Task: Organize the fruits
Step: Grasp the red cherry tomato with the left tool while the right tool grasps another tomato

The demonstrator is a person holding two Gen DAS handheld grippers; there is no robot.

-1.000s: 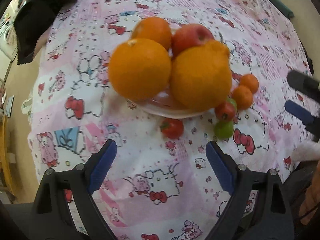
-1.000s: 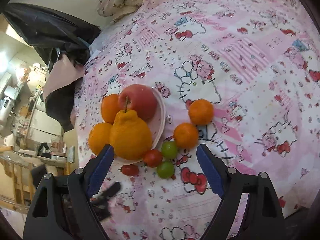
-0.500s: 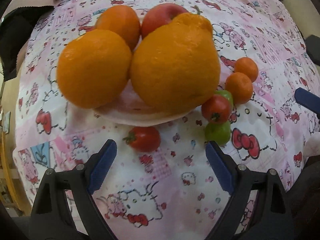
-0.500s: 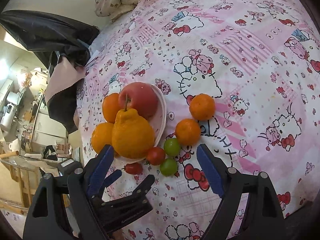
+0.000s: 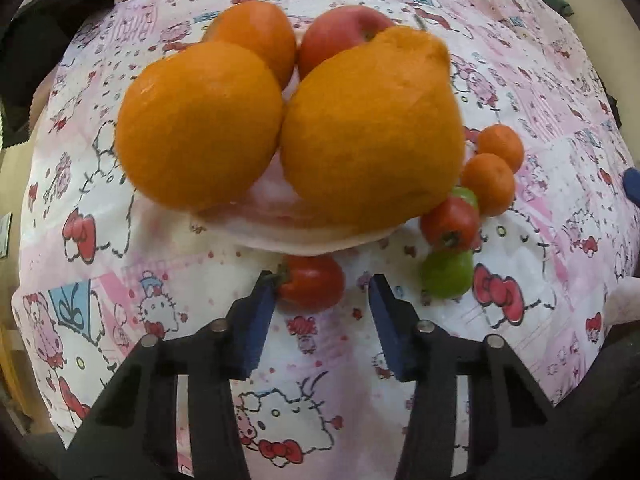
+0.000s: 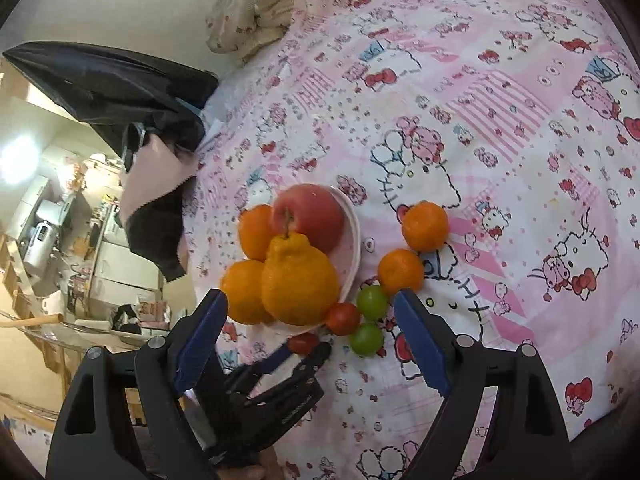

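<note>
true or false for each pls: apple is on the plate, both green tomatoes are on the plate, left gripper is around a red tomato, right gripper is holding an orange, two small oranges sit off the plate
1. The apple is on the plate. True.
2. Both green tomatoes are on the plate. False: both green tomatoes lie on the tablecloth beside it.
3. The left gripper is around a red tomato. True: its jaws are closing, with a gap on one side.
4. The right gripper is holding an orange. False: it is open and holds nothing.
5. Two small oranges sit off the plate. True.
</note>
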